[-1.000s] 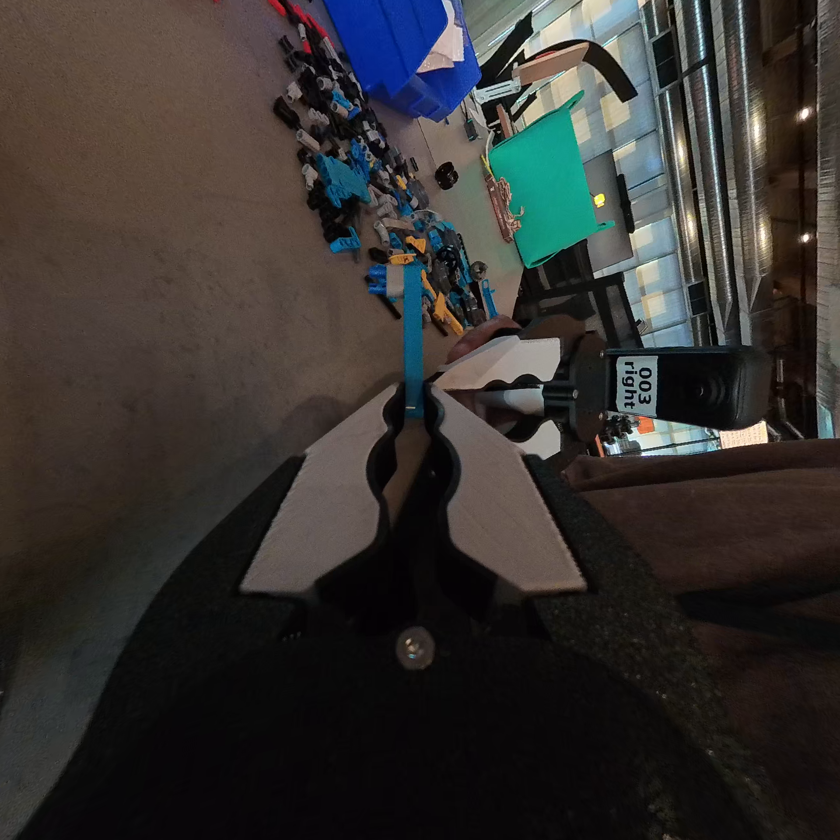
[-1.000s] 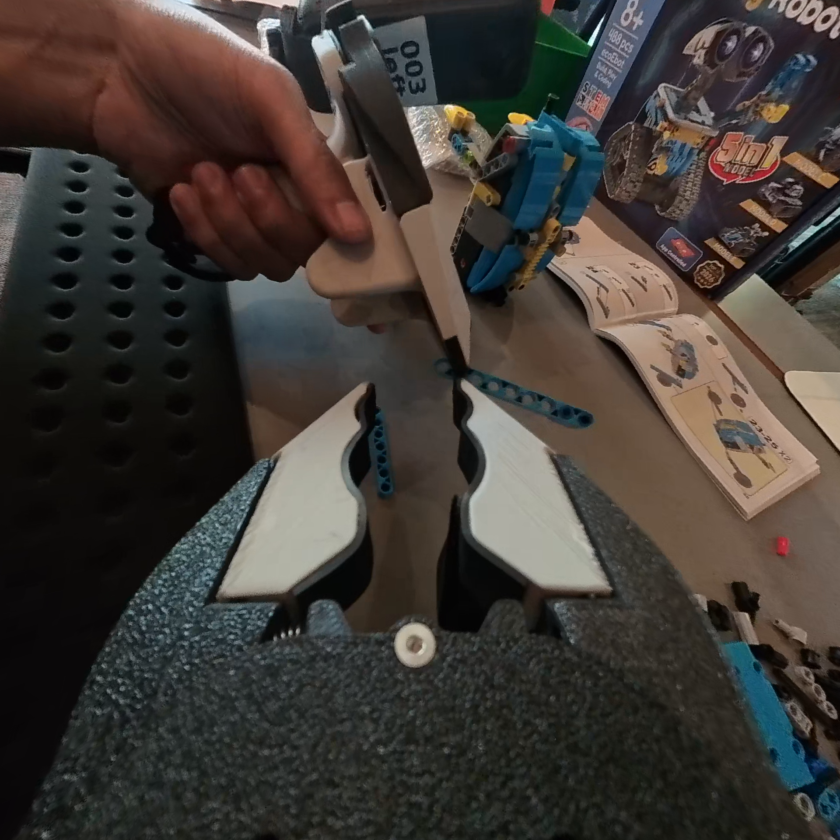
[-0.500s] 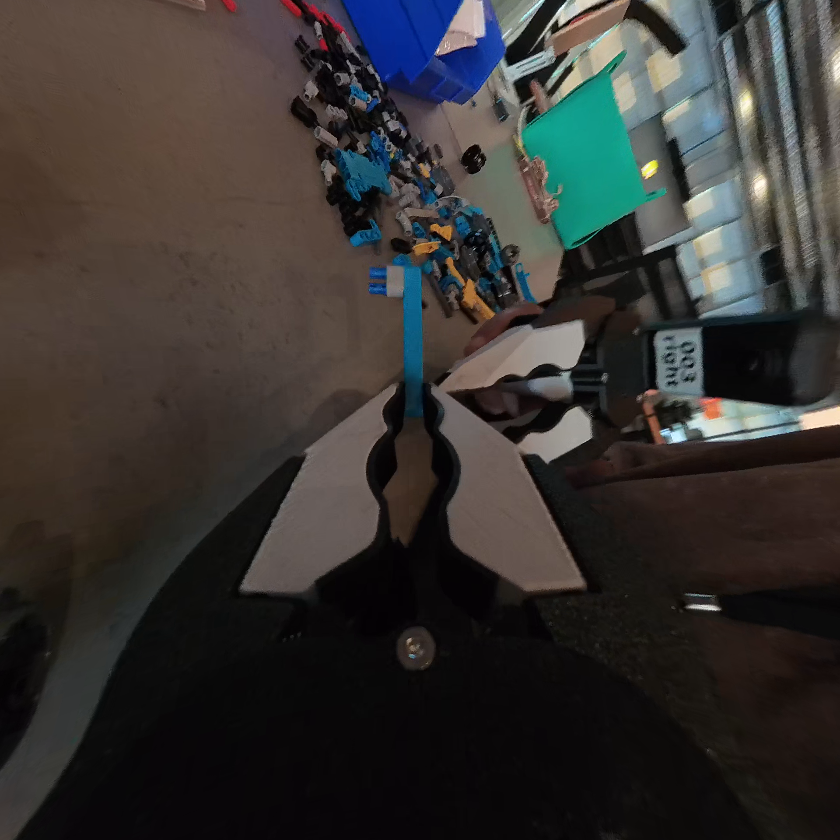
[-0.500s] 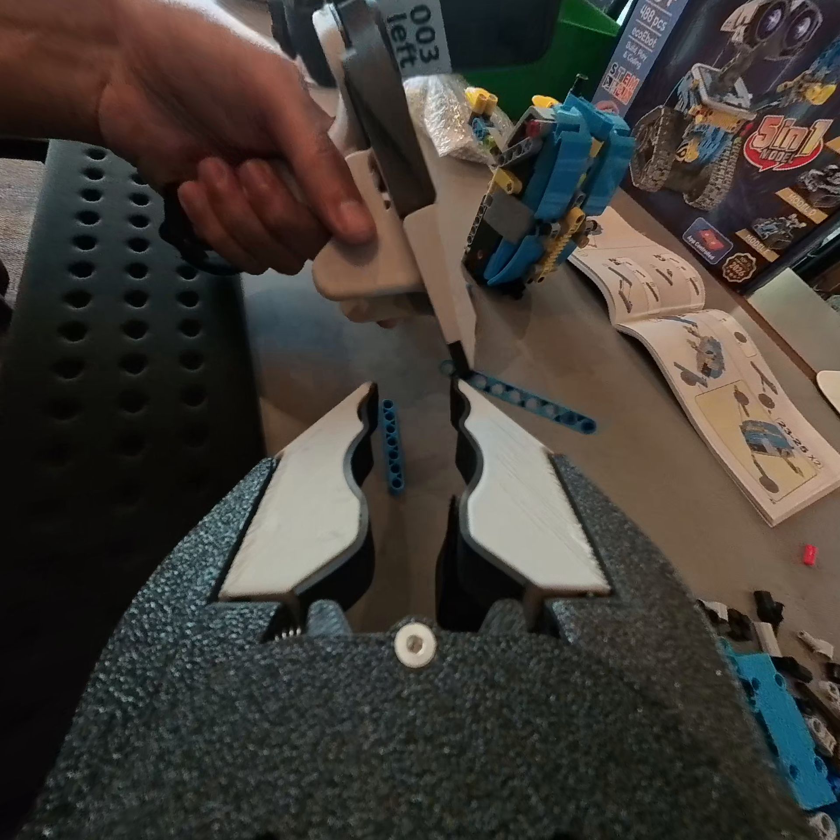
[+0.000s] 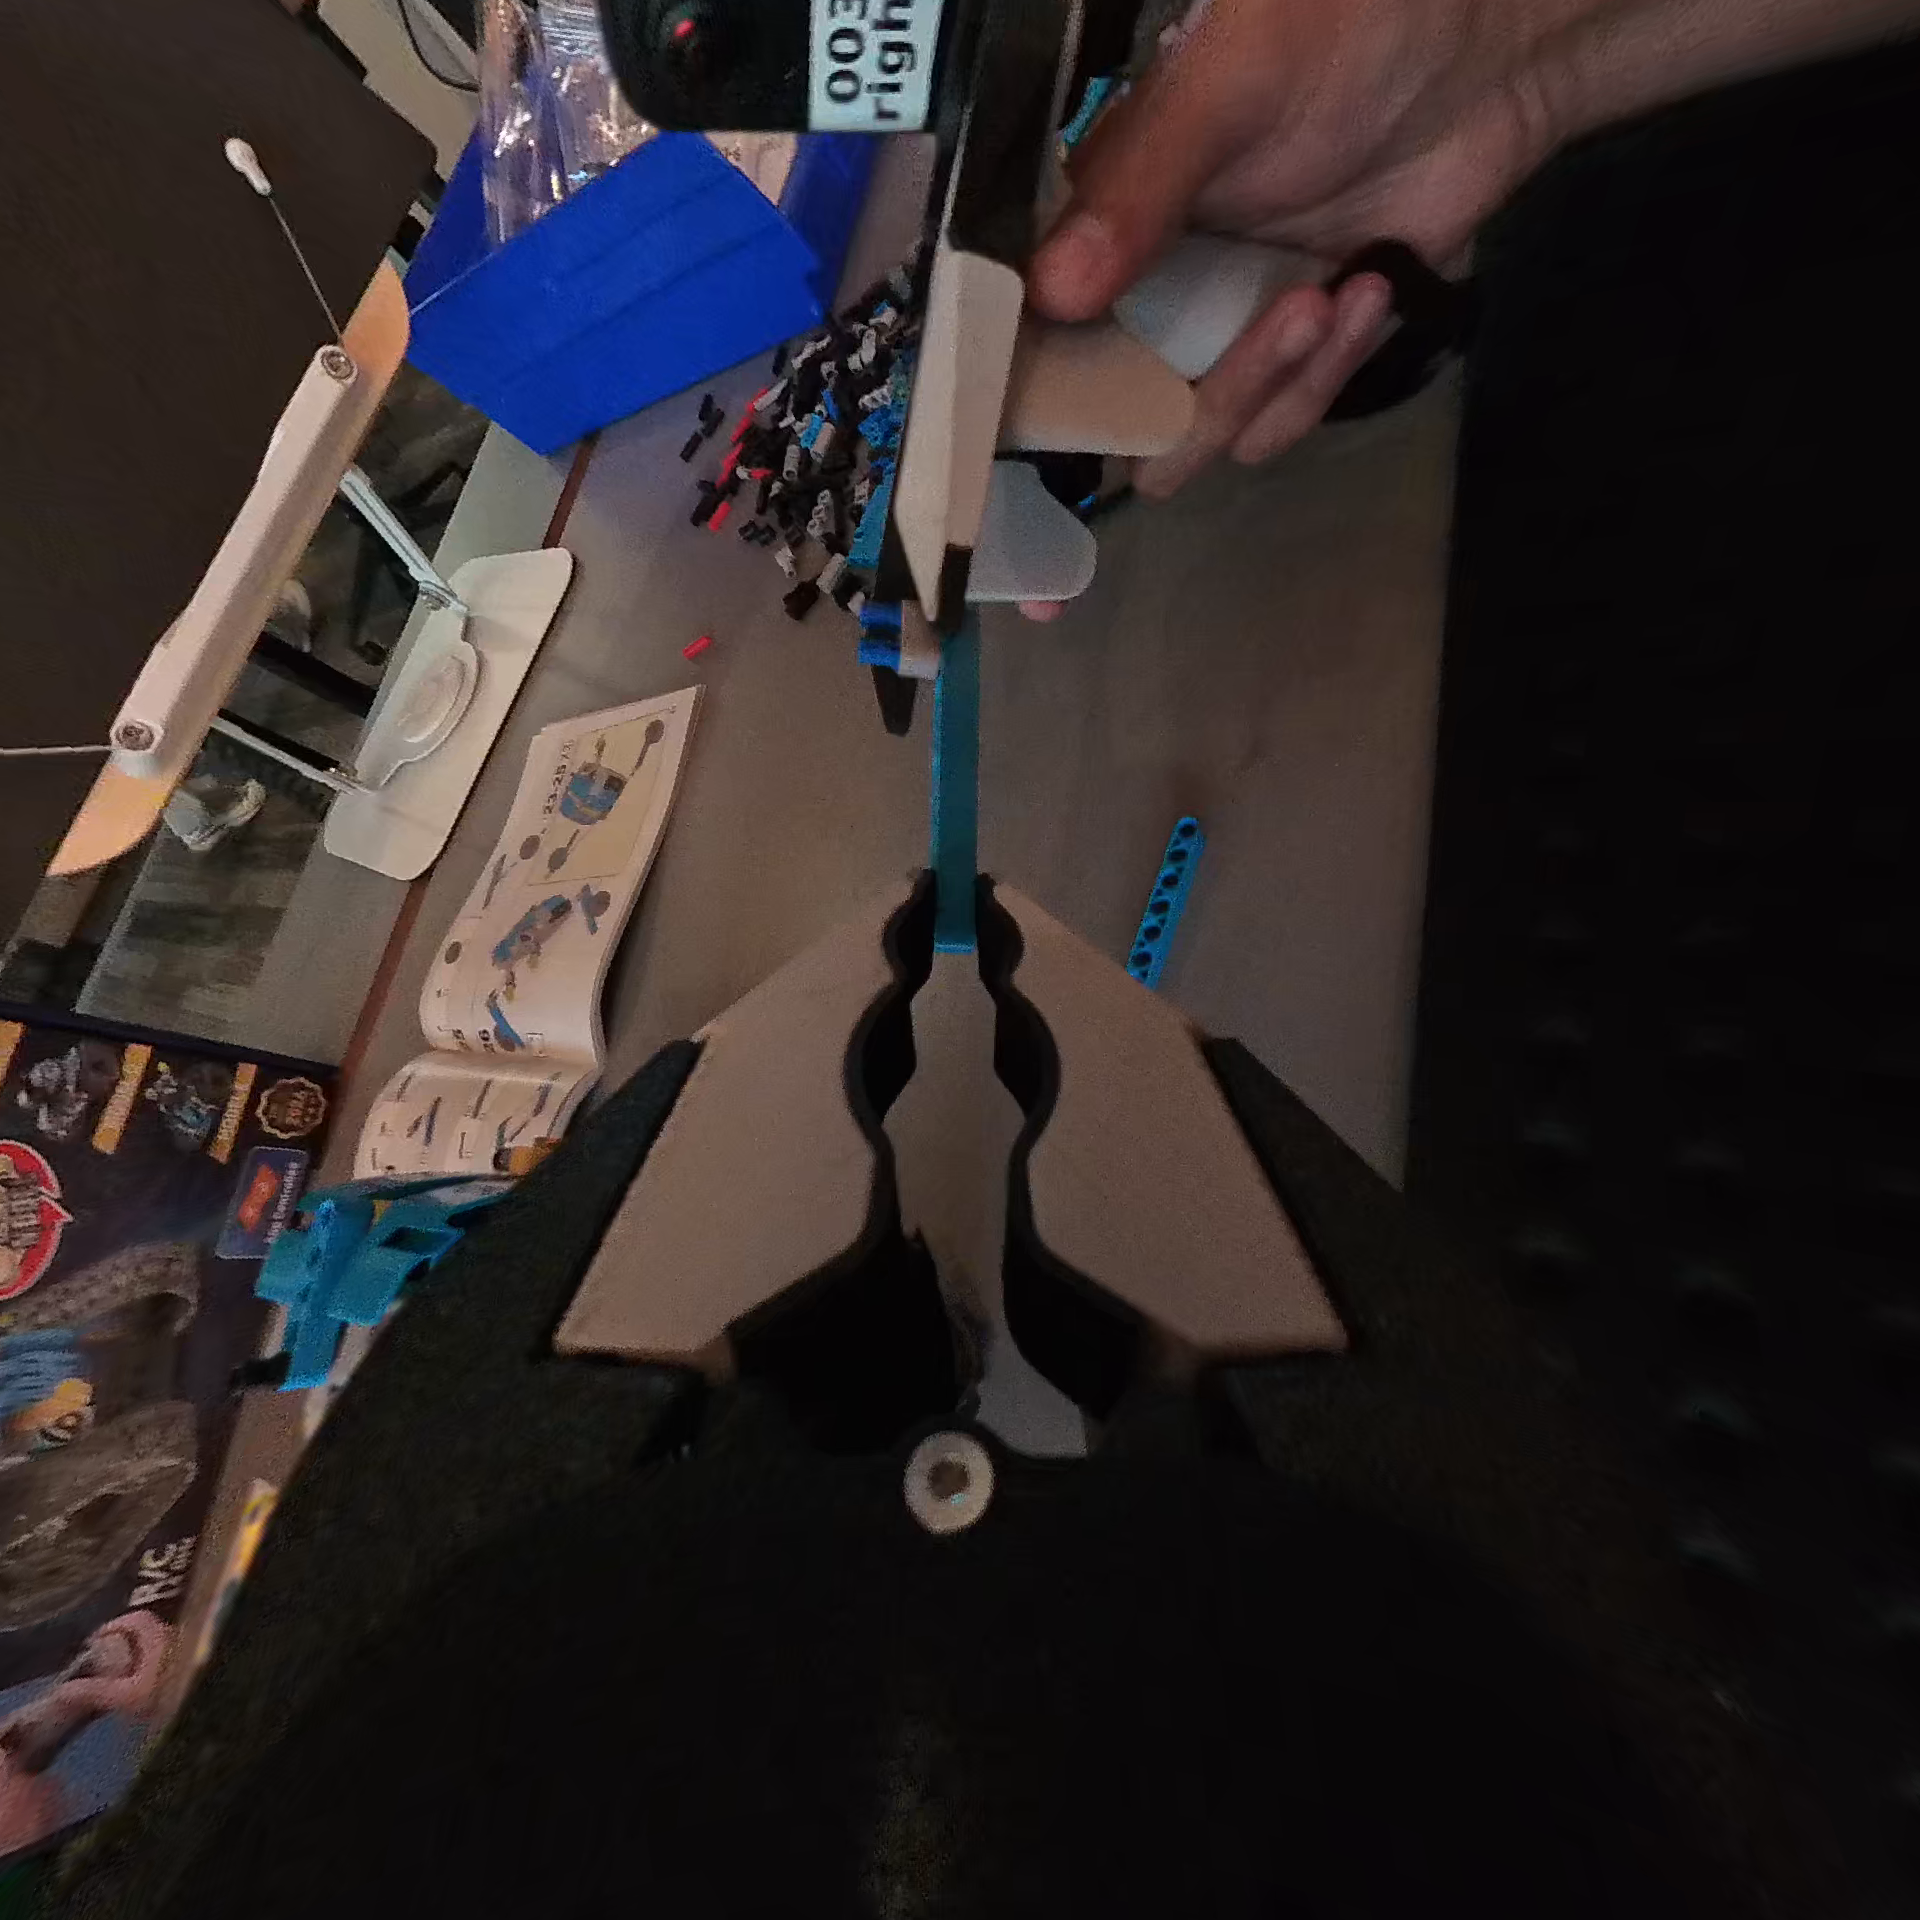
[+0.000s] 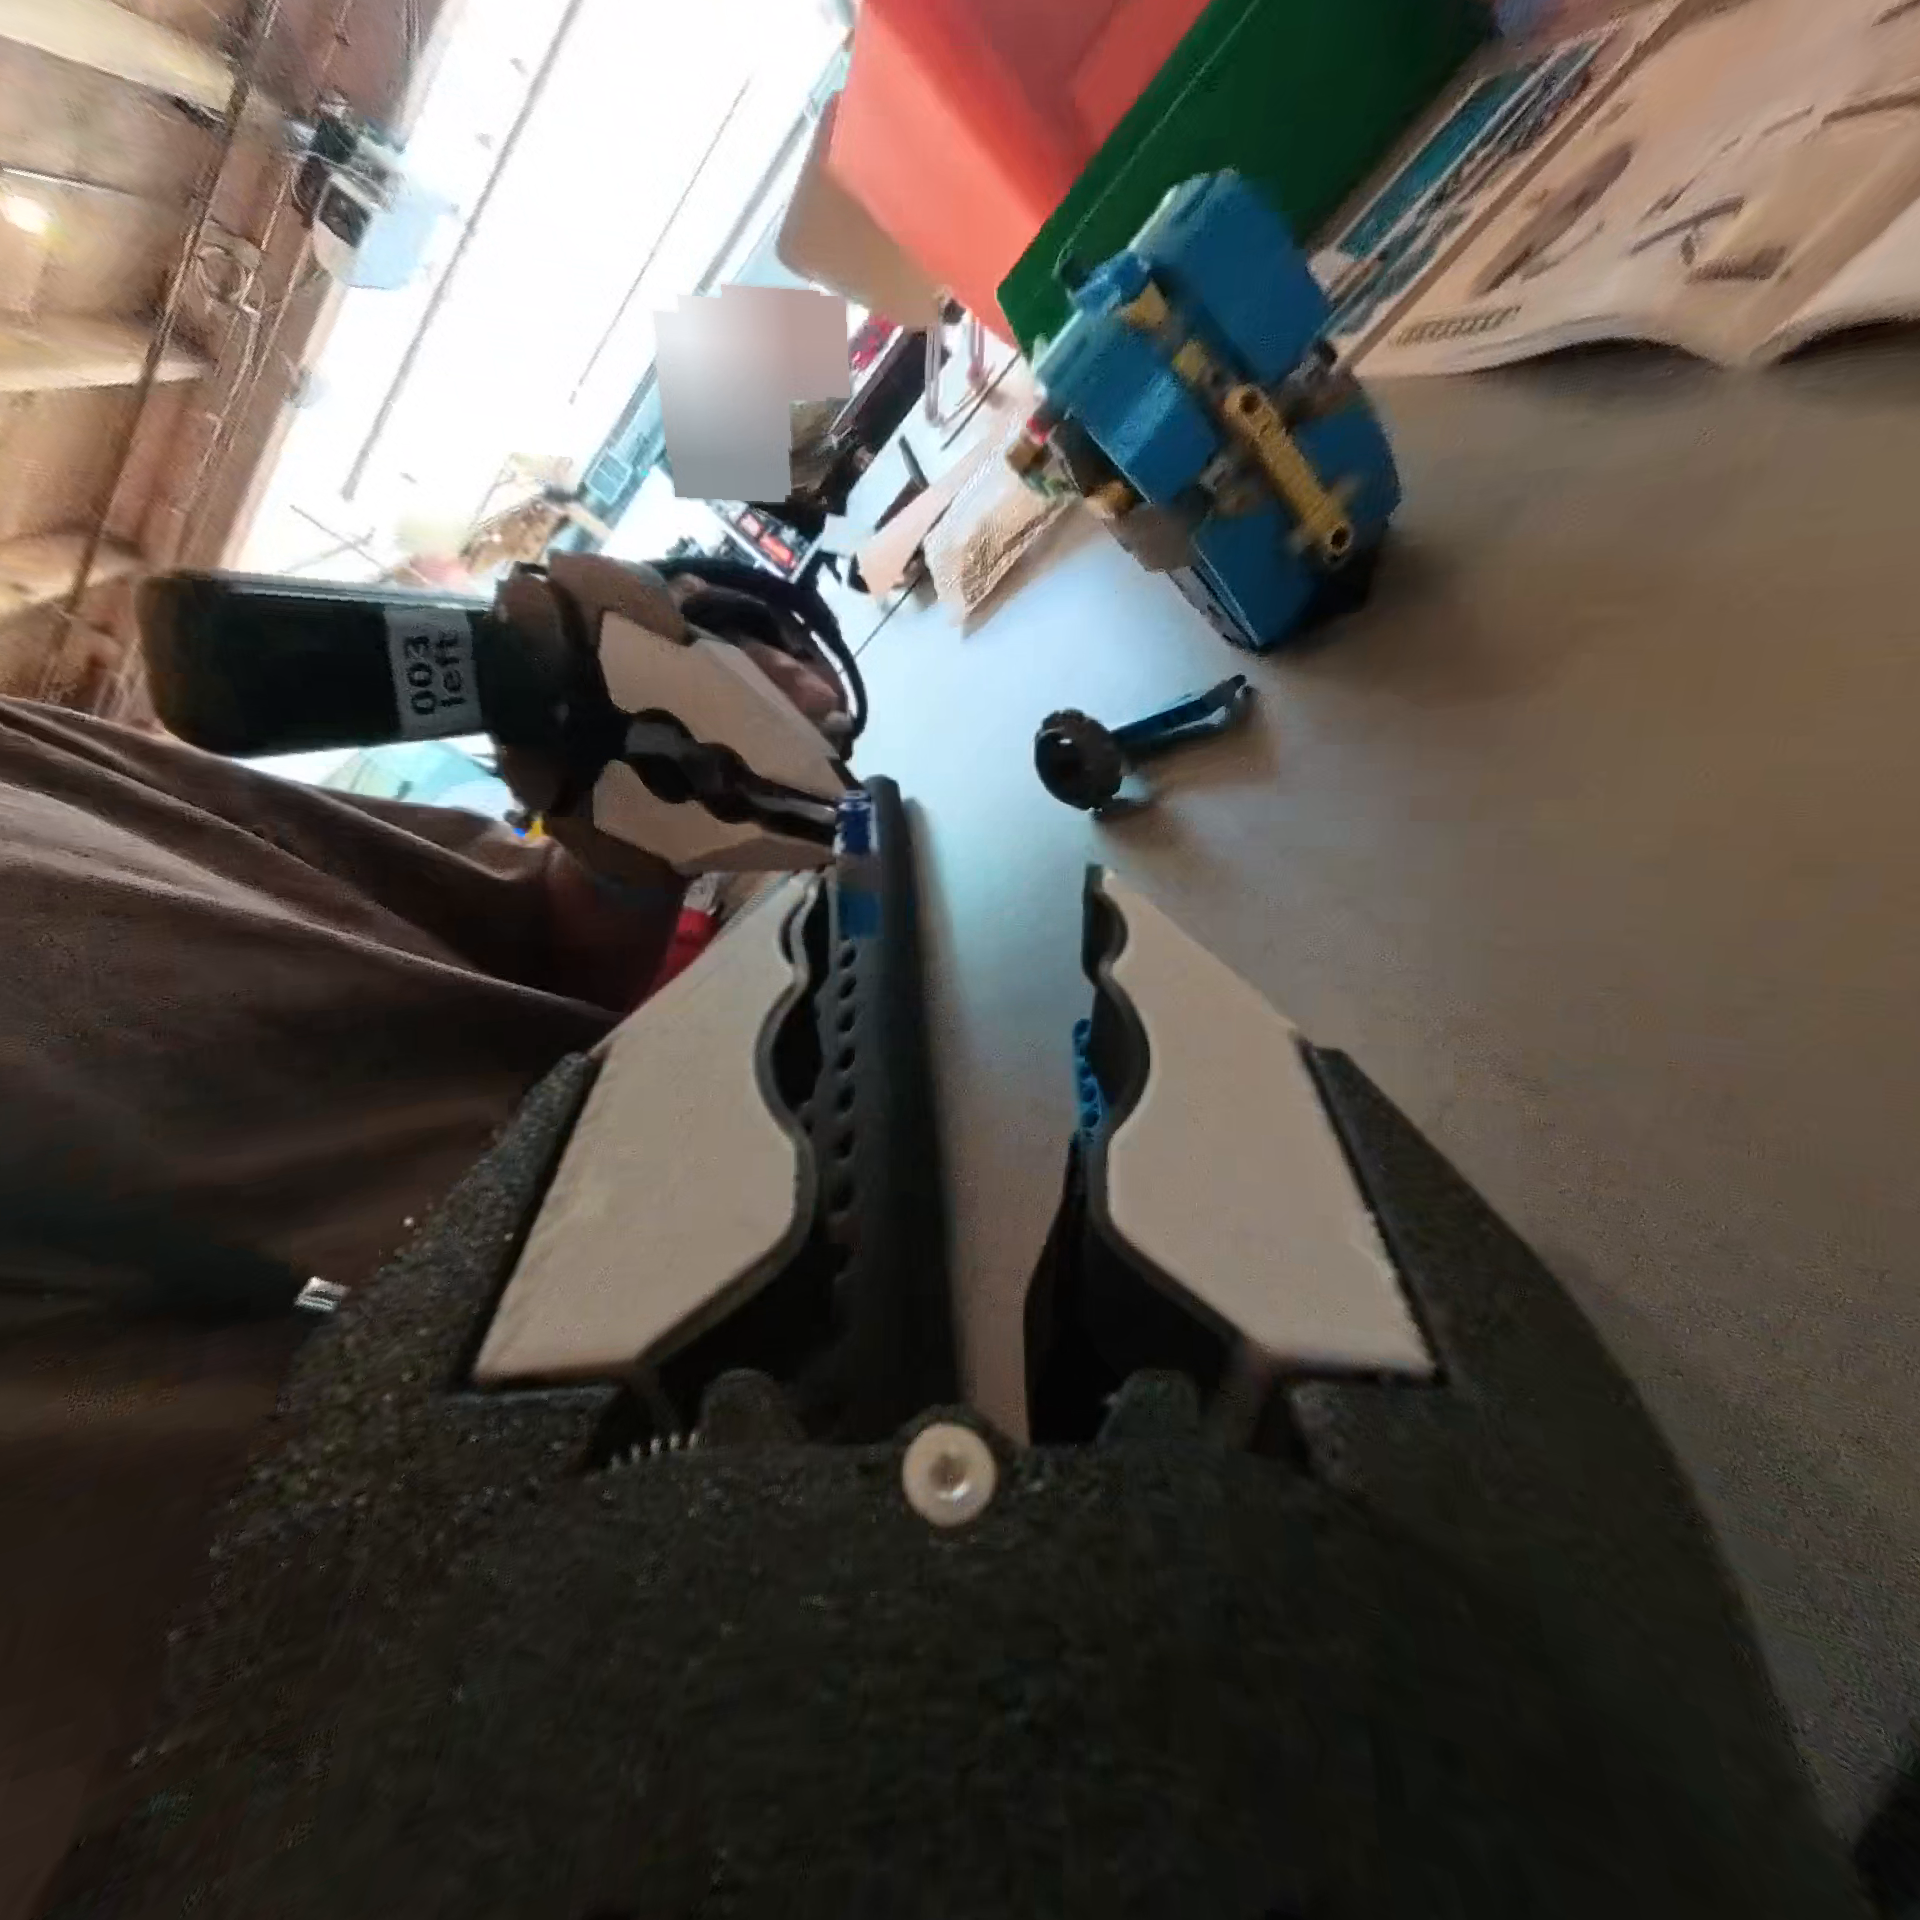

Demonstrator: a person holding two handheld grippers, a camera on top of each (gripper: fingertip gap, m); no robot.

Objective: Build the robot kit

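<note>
My left gripper (image 5: pixel 954 902) is shut on one end of a long blue beam (image 5: pixel 956 769) and holds it above the grey table. The beam's far end carries a small grey and blue connector (image 5: pixel 896 646). My right gripper (image 6: pixel 966 894) is open. The beam's far end (image 6: pixel 857 899) lies just inside its left finger (image 6: pixel 675 1122), apart from the right one. In the left wrist view the right gripper (image 5: pixel 940 582), held by a hand (image 5: pixel 1278 187), sits at the beam's far end. A second blue beam (image 5: pixel 1169 904) lies on the table.
A pile of small parts (image 5: pixel 821 436), a blue bin (image 5: pixel 613 301), an open booklet (image 5: pixel 561 883) and a white stand (image 5: pixel 436 686) lie beyond. A blue model (image 6: pixel 1216 436) and a black wheel piece (image 6: pixel 1081 764) are on the table. A black perforated surface (image 6: pixel 862 1049) is close by. One gripper's finger ends stand about 6 cm off the other's. From the left gripper's tips to the black wheel piece (image 6: pixel 1081 764) is close to 12 cm.
Both grippers have swung round sharply. The left still grips the blue beam. The right, still open, has moved so the beam's far end lies between its fingers.
</note>
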